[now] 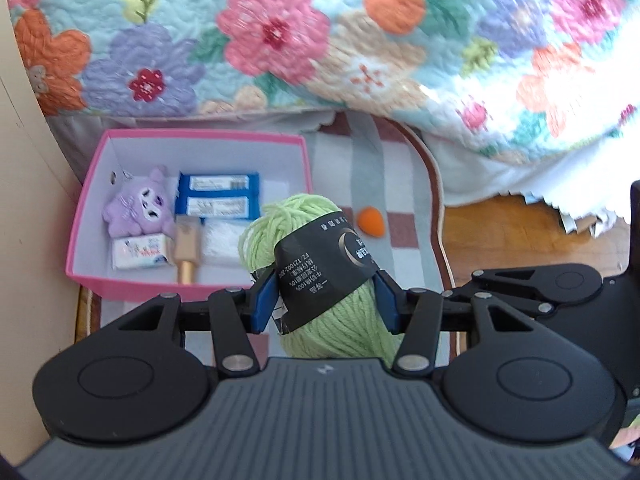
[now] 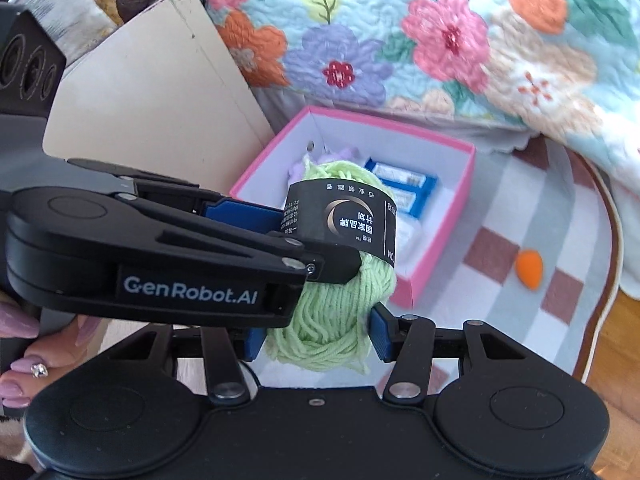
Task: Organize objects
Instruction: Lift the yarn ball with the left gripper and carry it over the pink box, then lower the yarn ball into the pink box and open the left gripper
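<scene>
A: Yarn first, left wrist view?
B: Pale green yarn skein with black paper band (image 1: pixel 320 276) sits pinched between the left gripper (image 1: pixel 326 300) pads; beyond the fingertips, pink cardboard box (image 1: pixel 188 216).
A: Right wrist view?
B: Right gripper (image 2: pixel 316 336) pinches the skein's lower loops; small orange teardrop sponge (image 2: pixel 528 270) lies beyond the right finger.

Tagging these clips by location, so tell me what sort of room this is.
Most likely a bedroom at home: a floral quilt hangs over what looks like a bed's edge, a checked rug covers a wooden floor, and a pink box holds small personal items.
</scene>
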